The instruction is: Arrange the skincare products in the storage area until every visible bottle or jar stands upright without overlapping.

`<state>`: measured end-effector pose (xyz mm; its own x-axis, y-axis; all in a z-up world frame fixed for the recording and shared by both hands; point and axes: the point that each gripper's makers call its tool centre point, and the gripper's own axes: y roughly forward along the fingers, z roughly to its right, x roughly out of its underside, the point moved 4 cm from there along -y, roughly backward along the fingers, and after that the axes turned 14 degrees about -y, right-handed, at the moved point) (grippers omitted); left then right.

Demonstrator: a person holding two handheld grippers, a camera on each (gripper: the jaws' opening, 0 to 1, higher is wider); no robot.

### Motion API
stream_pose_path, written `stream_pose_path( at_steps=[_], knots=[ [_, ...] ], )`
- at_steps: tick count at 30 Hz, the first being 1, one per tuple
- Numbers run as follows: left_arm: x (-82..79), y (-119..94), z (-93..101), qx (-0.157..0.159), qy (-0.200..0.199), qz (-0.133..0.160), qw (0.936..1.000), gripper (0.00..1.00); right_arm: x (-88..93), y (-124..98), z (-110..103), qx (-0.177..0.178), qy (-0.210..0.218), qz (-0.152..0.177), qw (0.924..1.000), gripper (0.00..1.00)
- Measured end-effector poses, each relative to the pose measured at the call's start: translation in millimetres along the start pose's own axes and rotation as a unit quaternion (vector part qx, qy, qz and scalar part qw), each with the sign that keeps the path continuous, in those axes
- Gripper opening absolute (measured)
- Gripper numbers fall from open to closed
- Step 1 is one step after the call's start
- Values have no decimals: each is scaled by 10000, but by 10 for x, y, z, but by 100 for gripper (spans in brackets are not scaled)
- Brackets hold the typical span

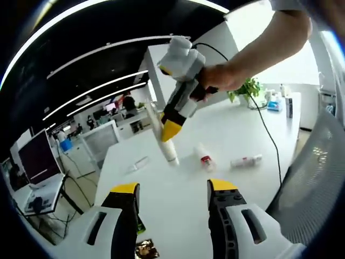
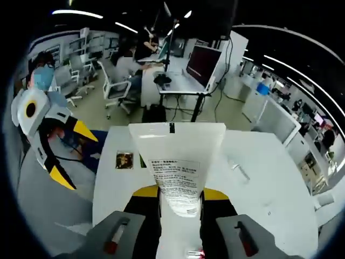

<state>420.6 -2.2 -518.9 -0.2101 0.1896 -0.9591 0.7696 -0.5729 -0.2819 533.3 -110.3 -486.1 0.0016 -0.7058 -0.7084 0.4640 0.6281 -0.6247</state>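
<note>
My right gripper [image 2: 180,192] is shut on a white tube [image 2: 178,162] with printed text, whose wide flat end points away from the camera. In the left gripper view a hand holds that right gripper [image 1: 168,132] over the white table [image 1: 178,216], and the tube [image 1: 170,150] slants down, its lower end at the tabletop. Two small bottles lie on their sides to its right: one with a red label [image 1: 204,157], one further right [image 1: 246,160]. My left gripper [image 1: 173,187] is open and holds nothing; it stands open off the table's left edge [image 2: 73,154].
A small clear item [image 1: 139,163] [image 2: 240,171] and a dark sachet [image 2: 124,159] lie on the table. A black cable [image 1: 268,135] crosses it. A plant [image 1: 248,89] and boxes [image 1: 275,102] stand at the far end. A mesh chair [image 1: 318,172] stands alongside. Desks and seated people lie beyond.
</note>
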Motion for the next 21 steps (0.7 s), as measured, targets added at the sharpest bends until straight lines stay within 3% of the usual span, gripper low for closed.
stream_pose_path(
  at_steps=[6,13,21],
  knots=[
    [13,23,39,185,-219,-69,9996,50,-41,-222,-224,239,706,646,9951,19],
    [1,20,14,259,-641,-47,9976,53,-106,-456,-357,426,1206,1020,9865,20],
    [-29,33,77,623,-1253,6,9902,55,-174,-672,-467,393,1323,1286,9820,20]
  ],
)
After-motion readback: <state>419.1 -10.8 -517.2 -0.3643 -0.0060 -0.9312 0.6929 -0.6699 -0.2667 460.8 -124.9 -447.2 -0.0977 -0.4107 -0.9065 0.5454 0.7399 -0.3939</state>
